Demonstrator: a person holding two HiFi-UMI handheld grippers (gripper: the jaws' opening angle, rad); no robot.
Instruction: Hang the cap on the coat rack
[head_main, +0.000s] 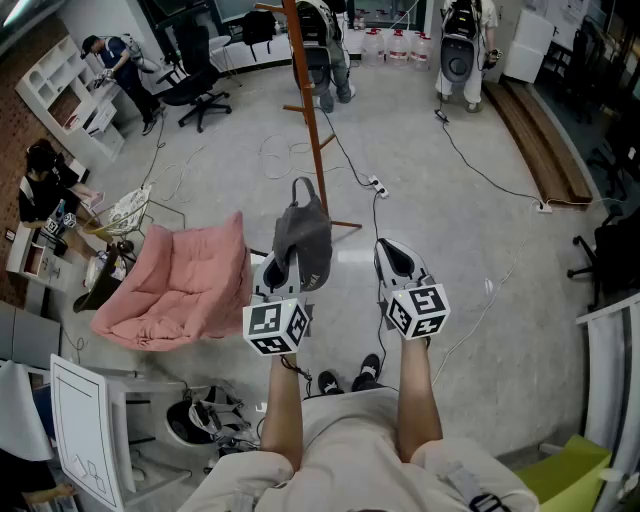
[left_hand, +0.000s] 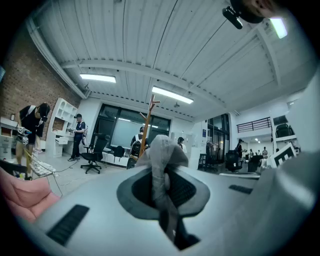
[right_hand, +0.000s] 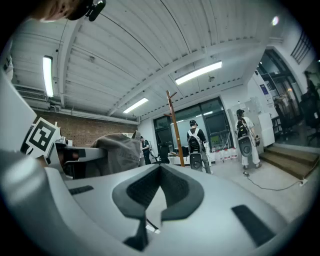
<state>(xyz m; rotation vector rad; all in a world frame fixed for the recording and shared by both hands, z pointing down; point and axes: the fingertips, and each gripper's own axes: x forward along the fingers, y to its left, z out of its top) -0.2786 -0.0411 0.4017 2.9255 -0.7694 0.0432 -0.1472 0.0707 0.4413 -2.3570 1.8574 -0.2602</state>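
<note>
- Left gripper: jaws nearly together, clamped on a narrow fold of the grey cap. In the left gripper view the fabric runs up the middle between the two dark pads.
- The rest of the cap bunches up past the jaw tips, held in the air in front of the person, with a strap loop at its far end. It is not on the rack.
- Right gripper: jaw tips meet, nothing between them. It is level with the left gripper and just beside it. Its own view shows the cap off to its left.
- Marker cubes sit at the back of each gripper, with bare forearms behind them.
- Wooden coat rack: upright on the floor ahead of both grippers. In the left gripper view its pole rises directly behind the cap, further off.
- White power strip with cables lies on the floor near the rack's foot.
- Pink cushioned seat is on the floor to the left of the left gripper.
- Black office chair and white shelving are further left. Several people stand or work at the room's far side and left edge.
</note>
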